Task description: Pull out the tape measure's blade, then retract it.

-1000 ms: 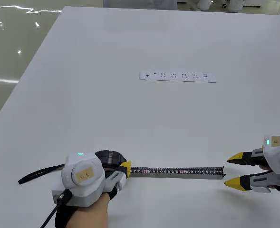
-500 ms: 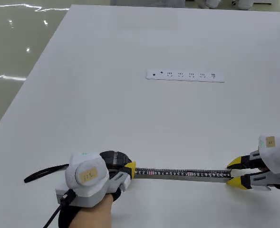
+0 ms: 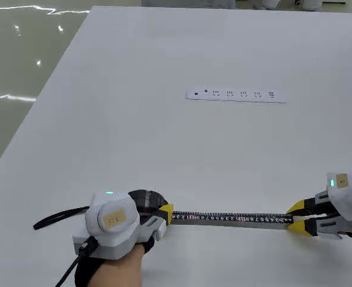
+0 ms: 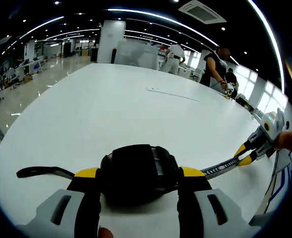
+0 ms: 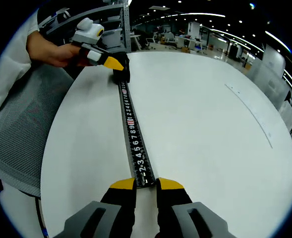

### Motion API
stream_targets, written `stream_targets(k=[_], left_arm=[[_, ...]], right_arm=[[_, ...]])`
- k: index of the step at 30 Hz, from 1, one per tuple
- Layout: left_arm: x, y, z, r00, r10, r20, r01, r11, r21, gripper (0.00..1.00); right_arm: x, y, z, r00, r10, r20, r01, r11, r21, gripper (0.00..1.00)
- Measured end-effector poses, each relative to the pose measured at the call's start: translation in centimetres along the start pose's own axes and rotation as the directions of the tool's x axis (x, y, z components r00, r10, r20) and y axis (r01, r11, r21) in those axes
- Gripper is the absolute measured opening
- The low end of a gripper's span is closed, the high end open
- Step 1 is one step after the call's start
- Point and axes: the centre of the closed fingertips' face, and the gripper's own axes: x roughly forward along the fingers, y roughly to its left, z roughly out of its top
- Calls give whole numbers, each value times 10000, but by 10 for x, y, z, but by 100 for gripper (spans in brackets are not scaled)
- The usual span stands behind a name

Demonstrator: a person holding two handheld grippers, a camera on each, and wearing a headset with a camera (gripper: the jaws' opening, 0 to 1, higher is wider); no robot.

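The tape measure [image 3: 144, 200] sits at the near left part of the white table [image 3: 164, 137], its black housing clamped from both sides between the yellow-tipped jaws of the left gripper [image 3: 159, 220]. In the left gripper view the housing spans the whole gap between the 2 jaws, which press against its flanks. A black wrist strap [image 3: 59, 217] trails from the housing across the table, on the side away from the blade.

The blade [image 3: 229, 217] is drawn out of the housing and lies flat on the table, printed face up. Its long axis runs left to right in the head view, roughly along the near edge of the table, with the mouth of the housing pointing at the right gripper [image 3: 296, 218]. In the right gripper view the strip stretches straight away from the jaws toward the housing, and the numerals 2 to 9 read in order outward from the free end.

The right gripper's jaws are drawn narrow and pinch the blade's free end, which sits between the 2 yellow tips.

A white power strip [image 3: 235, 95] lies farther back on the table, well apart from the tape measure and roughly parallel to the blade.
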Motion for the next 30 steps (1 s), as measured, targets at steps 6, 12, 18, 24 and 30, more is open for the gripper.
stream_targets(k=[6, 12, 18, 24, 30], left_arm=[[-1, 0, -1, 9998, -36, -171, 37, 10000, 74, 56], [0, 0, -1, 9997, -50, -222, 51, 10000, 26, 56], [0, 0, -1, 9996, -70, -268, 69, 10000, -22, 56], [0, 1, -1, 9995, -118, -279, 116, 9999, -57, 56], [0, 0, -1, 9994, -138, -304, 136, 9999, -80, 56]], right_arm=[[0, -1, 1, 9999, -93, 70, 93, 9999, -94, 12], [3, 0, 4, 9999, -68, 147, 69, 10000, -34, 12], [9, 3, 21, 9986, -29, 520, 27, 10000, 35, 12], [20, 6, 39, 9967, 77, 808, -73, 10000, -56, 11], [31, 9, 51, 9948, 273, 982, -264, 9996, -103, 11]])
